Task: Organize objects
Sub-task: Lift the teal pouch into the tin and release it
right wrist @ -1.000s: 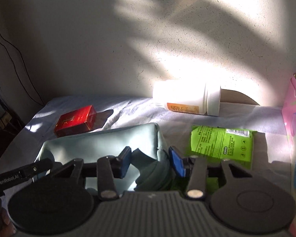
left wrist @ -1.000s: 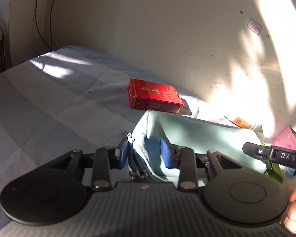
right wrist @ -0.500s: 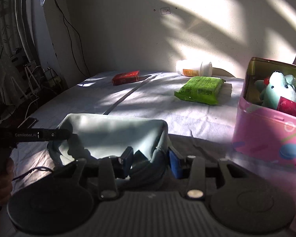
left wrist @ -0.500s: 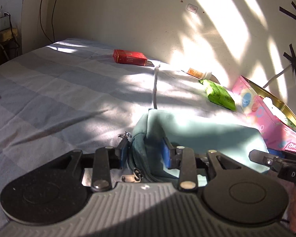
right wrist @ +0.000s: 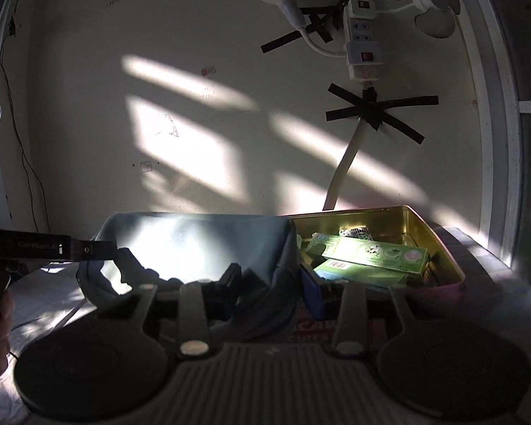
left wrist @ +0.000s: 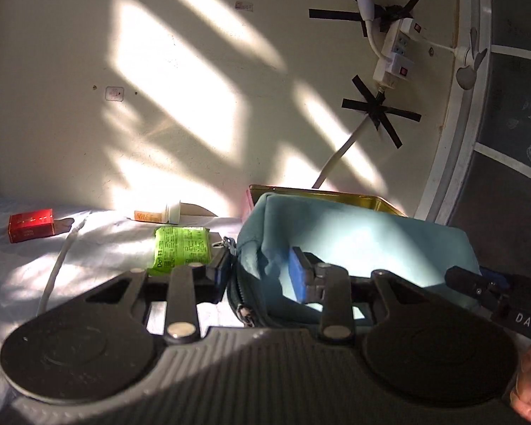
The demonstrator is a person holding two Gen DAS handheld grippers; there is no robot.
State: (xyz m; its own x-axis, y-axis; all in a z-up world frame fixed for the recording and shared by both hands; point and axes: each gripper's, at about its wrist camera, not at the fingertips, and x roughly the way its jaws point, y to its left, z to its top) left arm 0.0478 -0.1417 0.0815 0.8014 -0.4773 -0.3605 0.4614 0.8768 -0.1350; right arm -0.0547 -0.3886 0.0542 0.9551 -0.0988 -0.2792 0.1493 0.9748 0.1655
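Observation:
A teal zipper pouch (left wrist: 354,237) hangs lifted between both grippers. My left gripper (left wrist: 260,269) is shut on its zipper end, blue pads pinching the fabric. My right gripper (right wrist: 272,283) is shut on the pouch (right wrist: 194,244) at the other end, fabric bunched between its pads. Just right of that end stands an open tin box (right wrist: 439,244), gold inside, holding green cartons (right wrist: 368,253). From the left wrist view the pouch hides most of the tin (left wrist: 318,194). Each gripper shows at the other view's edge.
On the sunlit bedsheet lie a green packet (left wrist: 180,248), a red box (left wrist: 32,225), a white bottle (left wrist: 159,214) on its side and a white cable (left wrist: 58,262). The wall close behind carries a taped power strip (left wrist: 393,53). A window frame stands at the right.
Both grippers have carried the pouch away from the red box and to the right, up to the tin. The tin now sits just ahead and its inside shows.

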